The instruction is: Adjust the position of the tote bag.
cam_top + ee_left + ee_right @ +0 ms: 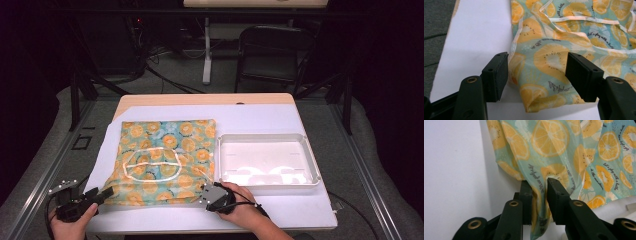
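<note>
On the white table cover (280,117): fruit-print cloth (167,160) spread flat, just left of the white tray (268,186). Left gripper (536,75) at the near left corner, jaws wide apart, cloth between the pads but not pressed. Right gripper (539,200) at the near right corner, jaws narrow, cloth fold between them; apparently slack, contact unclear.
</note>
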A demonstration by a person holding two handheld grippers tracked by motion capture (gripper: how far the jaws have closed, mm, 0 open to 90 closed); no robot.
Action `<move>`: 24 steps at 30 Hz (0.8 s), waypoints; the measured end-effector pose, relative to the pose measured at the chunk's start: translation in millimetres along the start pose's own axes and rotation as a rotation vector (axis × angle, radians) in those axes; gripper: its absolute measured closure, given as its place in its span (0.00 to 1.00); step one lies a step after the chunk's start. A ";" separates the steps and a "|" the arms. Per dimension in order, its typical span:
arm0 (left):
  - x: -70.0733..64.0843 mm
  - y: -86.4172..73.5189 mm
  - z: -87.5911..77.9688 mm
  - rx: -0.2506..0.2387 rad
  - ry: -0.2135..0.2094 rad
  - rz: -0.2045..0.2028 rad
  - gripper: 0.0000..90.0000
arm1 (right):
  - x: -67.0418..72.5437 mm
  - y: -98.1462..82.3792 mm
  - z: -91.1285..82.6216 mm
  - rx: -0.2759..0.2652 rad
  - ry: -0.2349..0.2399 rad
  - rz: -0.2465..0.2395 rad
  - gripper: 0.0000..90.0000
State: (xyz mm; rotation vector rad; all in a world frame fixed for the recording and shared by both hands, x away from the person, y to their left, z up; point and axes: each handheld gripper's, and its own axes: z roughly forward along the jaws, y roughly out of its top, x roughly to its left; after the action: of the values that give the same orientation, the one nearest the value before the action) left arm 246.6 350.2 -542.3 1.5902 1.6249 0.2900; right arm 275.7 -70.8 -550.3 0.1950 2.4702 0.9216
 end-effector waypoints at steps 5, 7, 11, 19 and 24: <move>0.0 -1.0 1.9 0.011 -0.018 -0.018 0.39 | -0.4 -0.1 -0.1 0.005 0.002 -0.005 0.81; 0.3 -1.4 2.5 0.013 -0.026 -0.022 0.39 | -0.2 0.0 -0.1 0.004 0.002 -0.005 0.81; -0.8 -2.2 4.4 0.023 -0.041 -0.027 0.39 | -0.1 -0.1 -0.1 0.002 0.002 -0.004 0.81; -6.7 -3.5 9.3 0.041 -0.045 -0.002 0.39 | 0.6 -0.5 0.3 -0.002 -0.001 -0.003 0.81; -10.1 -4.5 12.2 0.053 -0.043 0.007 0.40 | 1.9 -0.9 1.3 -0.012 -0.004 0.006 0.81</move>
State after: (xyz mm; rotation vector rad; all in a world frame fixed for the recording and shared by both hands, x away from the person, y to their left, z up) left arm 250.2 335.7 -549.1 1.6311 1.6064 0.2157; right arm 274.7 -70.2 -552.4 0.1997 2.4616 0.9371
